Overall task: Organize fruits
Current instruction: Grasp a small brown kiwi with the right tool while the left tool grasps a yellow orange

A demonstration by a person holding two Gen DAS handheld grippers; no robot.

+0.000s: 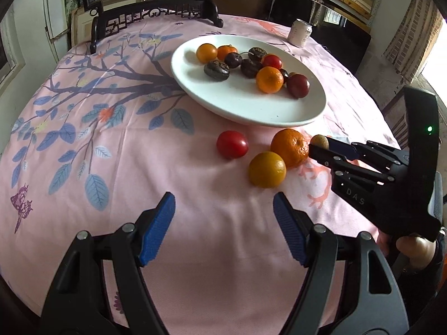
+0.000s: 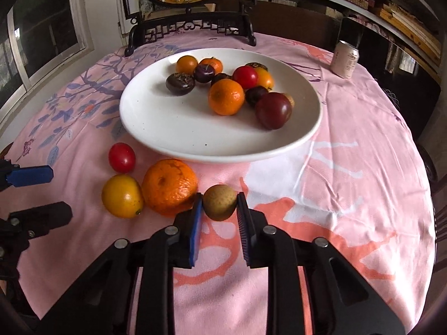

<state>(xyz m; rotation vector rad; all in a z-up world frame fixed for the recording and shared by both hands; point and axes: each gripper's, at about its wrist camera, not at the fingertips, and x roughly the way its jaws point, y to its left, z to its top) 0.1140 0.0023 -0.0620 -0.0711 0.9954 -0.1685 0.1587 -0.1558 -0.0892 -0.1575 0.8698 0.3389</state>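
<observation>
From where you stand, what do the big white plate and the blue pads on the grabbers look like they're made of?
The plate looks like glazed ceramic: smooth off-white with a soft sheen and a few tiny dark specks. The blue pads on the left hand-held gripper look like ribbed rubber or soft plastic, matte with fine ridges; which one, I can't tell.

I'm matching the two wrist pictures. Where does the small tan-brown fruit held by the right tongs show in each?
Left wrist view: the small tan-brown fruit sits right of centre, at the right tongs, beside the large orange mandarin.
Right wrist view: low centre, between the blue pads.
Shared landmark: the white plate.
</observation>
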